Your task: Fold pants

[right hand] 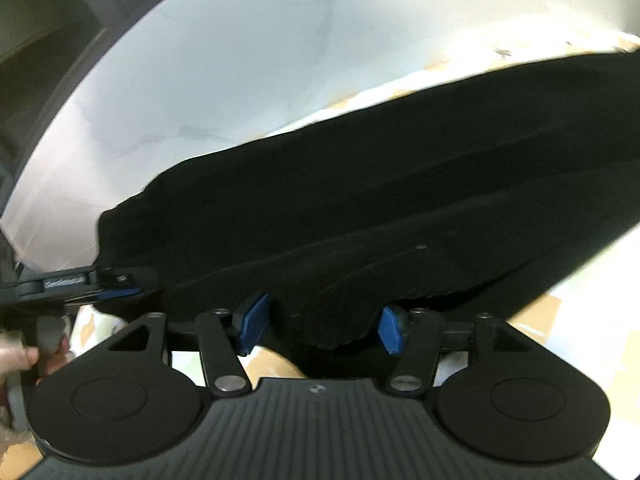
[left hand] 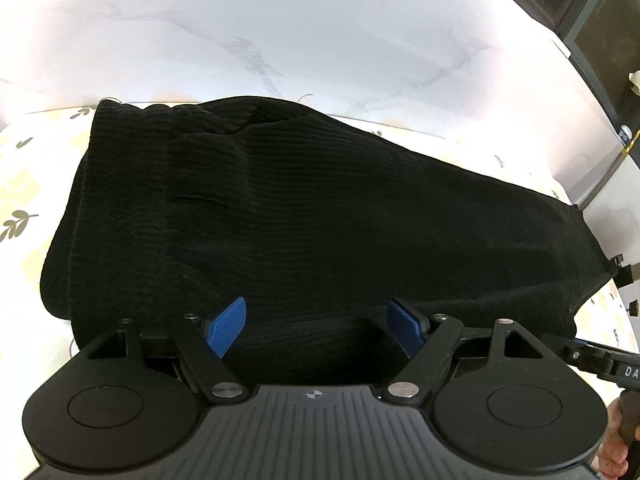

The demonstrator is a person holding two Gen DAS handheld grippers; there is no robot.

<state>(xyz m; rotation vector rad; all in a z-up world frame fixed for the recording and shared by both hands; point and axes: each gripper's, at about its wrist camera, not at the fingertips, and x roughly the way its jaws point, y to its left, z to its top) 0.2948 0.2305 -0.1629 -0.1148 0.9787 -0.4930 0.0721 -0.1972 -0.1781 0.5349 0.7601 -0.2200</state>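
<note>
The black ribbed pants (left hand: 304, 216) lie folded lengthwise on a leaf-patterned sheet (left hand: 20, 184), waistband toward the white wall (left hand: 280, 20). The left gripper (left hand: 316, 320) has its blue pads spread wide at the near edge of the cloth, gripping nothing. The right gripper (right hand: 320, 326) is likewise spread, with a hanging fold of cloth between its pads. To do the step well, each gripper probably should close on all layers at once and lift evenly, so no layer slips. The near edge is reachable. The sheet offers open room on both sides of the pants; the wall limits travel beyond.
</note>
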